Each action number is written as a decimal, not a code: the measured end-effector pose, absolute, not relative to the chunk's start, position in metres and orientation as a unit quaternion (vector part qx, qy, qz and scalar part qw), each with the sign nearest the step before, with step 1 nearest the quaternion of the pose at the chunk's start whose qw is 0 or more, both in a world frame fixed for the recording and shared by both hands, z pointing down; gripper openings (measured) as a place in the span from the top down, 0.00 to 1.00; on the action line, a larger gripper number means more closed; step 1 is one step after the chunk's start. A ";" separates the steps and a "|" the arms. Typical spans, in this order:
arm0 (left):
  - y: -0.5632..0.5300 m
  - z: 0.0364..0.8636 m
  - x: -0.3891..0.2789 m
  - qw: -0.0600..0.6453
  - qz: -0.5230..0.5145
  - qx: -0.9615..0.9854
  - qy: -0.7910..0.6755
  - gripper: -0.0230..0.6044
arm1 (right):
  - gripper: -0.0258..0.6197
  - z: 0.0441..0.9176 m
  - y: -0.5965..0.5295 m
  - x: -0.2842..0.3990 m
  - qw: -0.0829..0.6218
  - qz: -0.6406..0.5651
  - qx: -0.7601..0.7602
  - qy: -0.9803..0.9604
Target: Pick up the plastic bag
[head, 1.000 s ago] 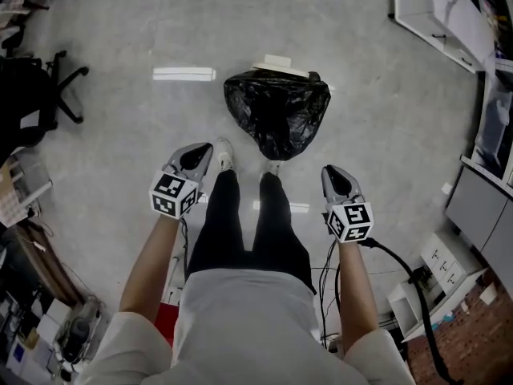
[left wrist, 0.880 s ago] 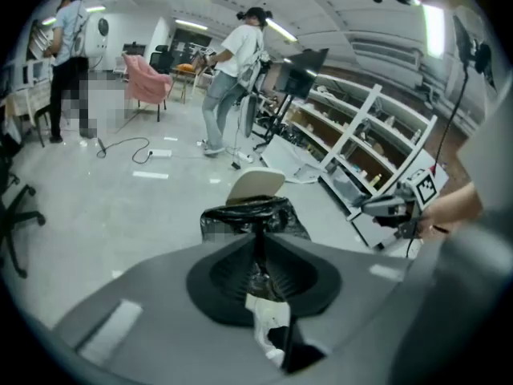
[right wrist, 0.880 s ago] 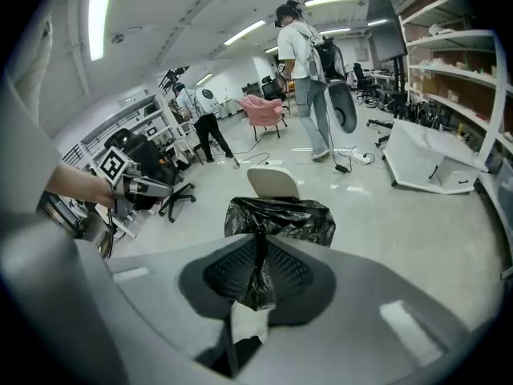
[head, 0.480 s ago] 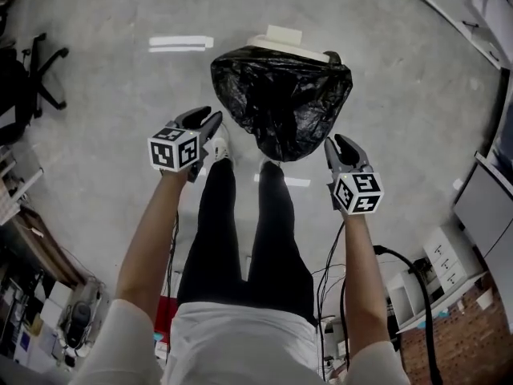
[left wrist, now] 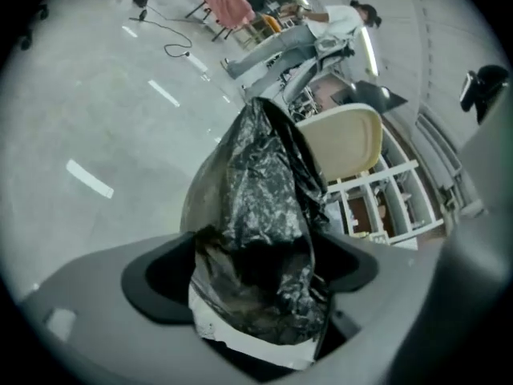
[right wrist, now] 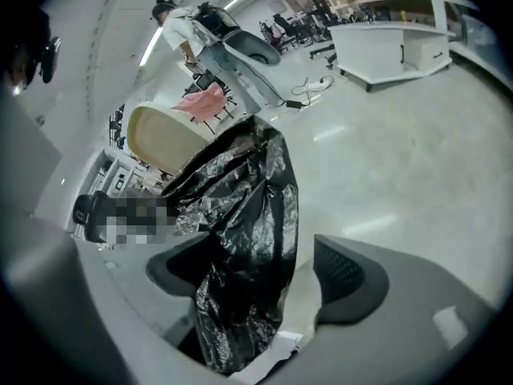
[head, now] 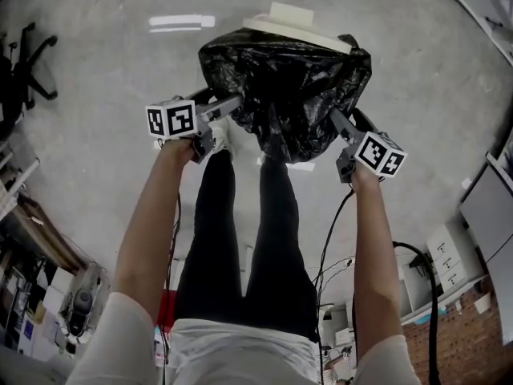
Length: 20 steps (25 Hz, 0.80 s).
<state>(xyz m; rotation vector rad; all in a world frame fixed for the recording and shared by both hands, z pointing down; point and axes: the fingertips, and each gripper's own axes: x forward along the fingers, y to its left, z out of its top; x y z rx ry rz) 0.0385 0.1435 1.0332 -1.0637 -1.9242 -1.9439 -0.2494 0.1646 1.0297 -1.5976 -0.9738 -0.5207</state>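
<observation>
A crinkled black plastic bag [head: 284,87] stands on the floor in front of my feet, with a cream lid-like panel [head: 292,21] behind its top. My left gripper [head: 228,107] reaches into the bag's left side. Its jaws are opening, and a fold of the bag [left wrist: 256,215] lies between the wide-set pads. My right gripper [head: 343,123] is at the bag's right side, jaws also opening. Bag film [right wrist: 240,239] hangs between those jaws, against the left pad, with a gap to the right pad.
My legs [head: 240,215] stand just behind the bag. An office chair [head: 20,62] is at the far left, cables [head: 417,271] and white shelving at the right. A person [left wrist: 337,22] stands far off by desks. A white counter [right wrist: 393,42] is across the room.
Both grippers moved forward from beside my legs to the bag's two sides. Their jaws went from shut to wide. The bag now looms larger in the head view.
</observation>
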 end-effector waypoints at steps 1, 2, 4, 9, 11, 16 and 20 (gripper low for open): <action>0.145 1.041 0.038 0.116 -0.650 -0.368 -0.654 0.25 | 0.35 1.036 0.164 -0.247 0.571 -0.221 -0.680 -0.403; 0.147 1.048 0.039 0.130 -0.639 -0.381 -0.656 0.28 | 0.35 1.041 0.164 -0.243 0.574 -0.223 -0.683 -0.393; 0.154 1.062 0.045 0.158 -0.611 -0.412 -0.658 0.45 | 0.36 1.049 0.166 -0.236 0.569 -0.230 -0.695 -0.374; 0.175 1.076 0.069 0.199 -0.557 -0.475 -0.651 0.96 | 0.84 1.062 0.179 -0.223 0.535 -0.245 -0.719 -0.368; 0.175 1.074 0.070 0.205 -0.554 -0.479 -0.650 0.96 | 0.93 1.061 0.180 -0.225 0.533 -0.241 -0.719 -0.376; 0.165 1.050 0.073 0.203 -0.555 -0.477 -0.650 0.96 | 0.96 1.037 0.174 -0.225 0.525 -0.238 -0.721 -0.384; 0.158 1.019 0.078 0.221 -0.537 -0.477 -0.660 0.96 | 0.96 1.005 0.174 -0.227 0.517 -0.230 -0.724 -0.395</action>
